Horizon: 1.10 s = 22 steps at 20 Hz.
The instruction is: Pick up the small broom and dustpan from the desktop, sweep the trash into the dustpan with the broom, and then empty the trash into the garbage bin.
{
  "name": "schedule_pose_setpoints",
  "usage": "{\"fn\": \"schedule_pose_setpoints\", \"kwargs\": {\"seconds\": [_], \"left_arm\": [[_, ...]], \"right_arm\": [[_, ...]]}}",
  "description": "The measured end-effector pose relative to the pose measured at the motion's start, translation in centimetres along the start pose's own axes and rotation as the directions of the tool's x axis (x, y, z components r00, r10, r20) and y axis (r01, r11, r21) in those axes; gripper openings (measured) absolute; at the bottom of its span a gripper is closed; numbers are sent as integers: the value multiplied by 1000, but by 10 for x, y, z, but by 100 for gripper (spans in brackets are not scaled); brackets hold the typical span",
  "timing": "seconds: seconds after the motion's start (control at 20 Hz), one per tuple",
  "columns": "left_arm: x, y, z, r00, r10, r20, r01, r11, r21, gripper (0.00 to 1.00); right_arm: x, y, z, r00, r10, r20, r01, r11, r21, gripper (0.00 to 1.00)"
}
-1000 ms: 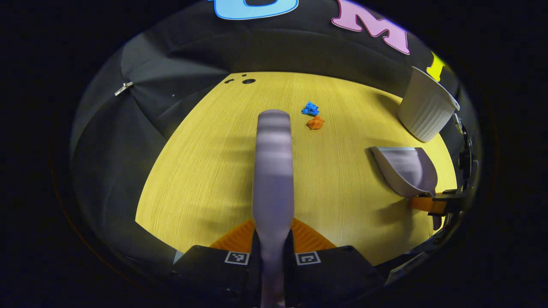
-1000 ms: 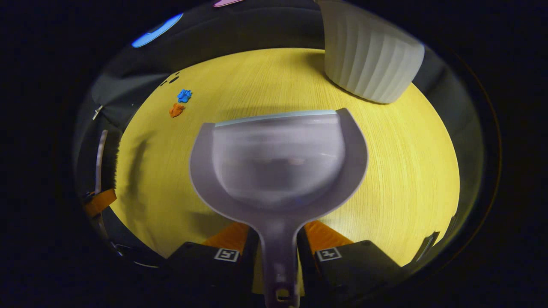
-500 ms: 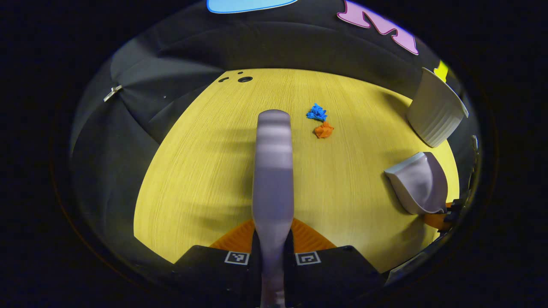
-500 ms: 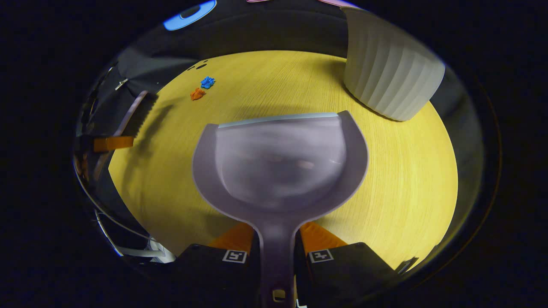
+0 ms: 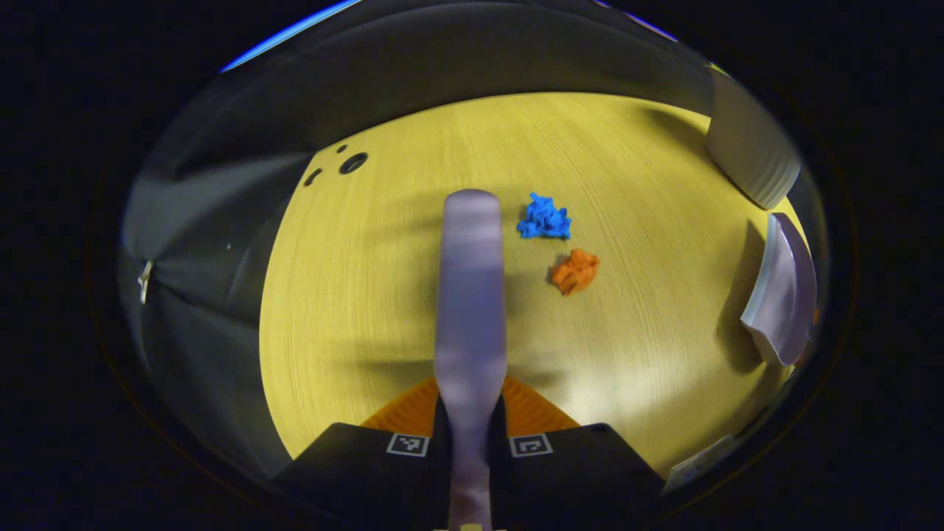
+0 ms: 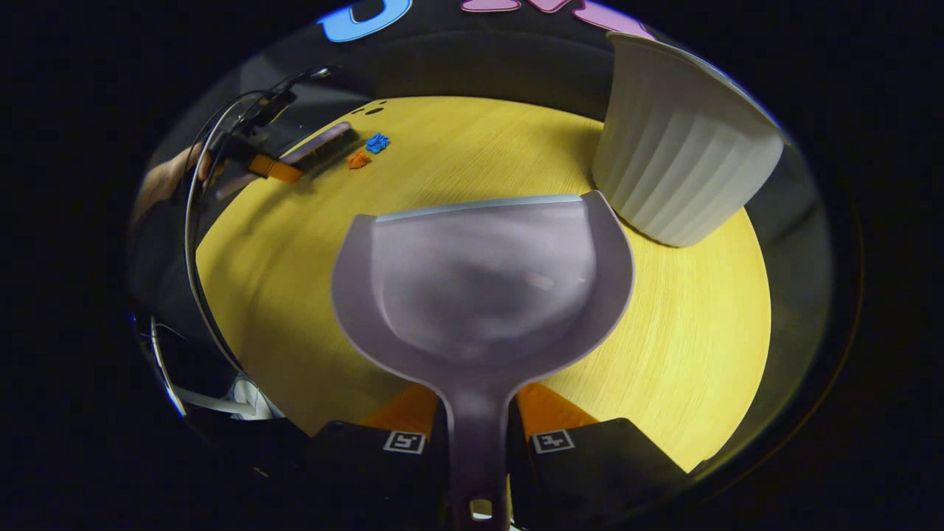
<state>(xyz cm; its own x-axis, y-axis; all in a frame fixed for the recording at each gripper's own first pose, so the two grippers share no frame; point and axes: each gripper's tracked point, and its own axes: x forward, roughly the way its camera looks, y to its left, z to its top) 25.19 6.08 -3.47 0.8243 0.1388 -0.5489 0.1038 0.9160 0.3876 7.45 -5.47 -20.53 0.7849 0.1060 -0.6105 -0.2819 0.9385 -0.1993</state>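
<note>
Left gripper view
- Claw: the left gripper point(image 5: 470, 413) is clenched on the handle of the broom point(image 5: 472, 295), both fingers pressing its narrow neck; the broom's back runs straight ahead over the table point(image 5: 354, 295).
- Trash count: two scraps, one blue scrap point(image 5: 544, 218) and one orange scrap point(image 5: 575, 270), lying close together but apart, just right of the broom's far end.
- Dustpan: one, the dustpan point(image 5: 783, 295) at the right edge, seen edge-on above the tabletop.
- Bin: one, the bin point(image 5: 751, 158) at the far right corner, beyond the dustpan.
- Open room: bare wood to the left of the broom, and between the scraps and the dustpan.
- Edges: the table's left edge meets dark cloth; three small holes point(image 5: 352, 162) near the far left corner.

Right gripper view
- Claw: the right gripper point(image 6: 476, 435) grips the dustpan point(image 6: 483, 280) by its handle, a finger on each side; the pan's mouth faces away.
- Bin: bin point(image 6: 682, 158) stands upright, just beyond the pan's right corner.
- Far left: the broom point(image 6: 324, 147), bristles toward the table, beside the two scraps point(image 6: 369, 151); the other claw point(image 6: 273, 168) holds it, with a hand point(image 6: 173, 173) behind.
- Open room: wide bare table point(image 6: 280, 258) between pan and scraps.
</note>
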Motion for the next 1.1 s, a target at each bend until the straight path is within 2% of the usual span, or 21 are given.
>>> {"fn": "schedule_pose_setpoints", "kwargs": {"seconds": [0.15, 0.2, 0.3, 0.45, 0.5, 0.6, 0.65, 0.7, 0.85, 0.95, 1.1], "left_arm": [[14, 0, 23, 1000, 11, -15, -8, 986, 165, 26], [16, -2, 29, 1000, 10, -10, -8, 977, 215, 23], [13, -20, 39, 1000, -30, -5, 31, 956, 293, 26], [10, -49, 42, 996, -92, -2, 88, 936, 341, 23], [6, -61, 43, 993, -114, -5, 109, 929, 353, 27], [1, -91, 44, 988, -155, -6, 146, 911, 386, 26], [-2, -103, 43, 984, -180, -9, 168, 900, 403, 23], [-7, -118, 41, 978, -209, -13, 195, 887, 419, 26], [-22, -164, 29, 952, -299, -63, 294, 837, 461, 26], [-38, -209, 9, 910, -399, -111, 396, 761, 514, 29], [-52, -246, -8, 874, -461, -155, 464, 691, 554, 27]], "right_arm": [[-2, 4, -4, 999, 30, -19, -31, 999, -36, 37], [-2, 5, -6, 999, 35, -21, -36, 998, -48, 37], [-4, 4, -9, 998, 49, -31, -51, 997, -62, 37], [-8, 6, -11, 997, 65, -46, -68, 995, -74, 37], [-8, 5, -11, 997, 68, -46, -71, 994, -78, 37], [-11, 8, -13, 996, 73, -46, -77, 993, -89, 37], [-10, 9, -15, 996, 78, -48, -82, 993, -91, 37], [-9, 8, -15, 995, 82, -51, -86, 992, -92, 37], [-5, 2, -18, 995, 82, -51, -87, 991, -107, 37], [-1, 1, -20, 996, 77, -46, -82, 990, -116, 37], [-2, 1, -21, 996, 80, -36, -83, 990, -111, 37]]}}
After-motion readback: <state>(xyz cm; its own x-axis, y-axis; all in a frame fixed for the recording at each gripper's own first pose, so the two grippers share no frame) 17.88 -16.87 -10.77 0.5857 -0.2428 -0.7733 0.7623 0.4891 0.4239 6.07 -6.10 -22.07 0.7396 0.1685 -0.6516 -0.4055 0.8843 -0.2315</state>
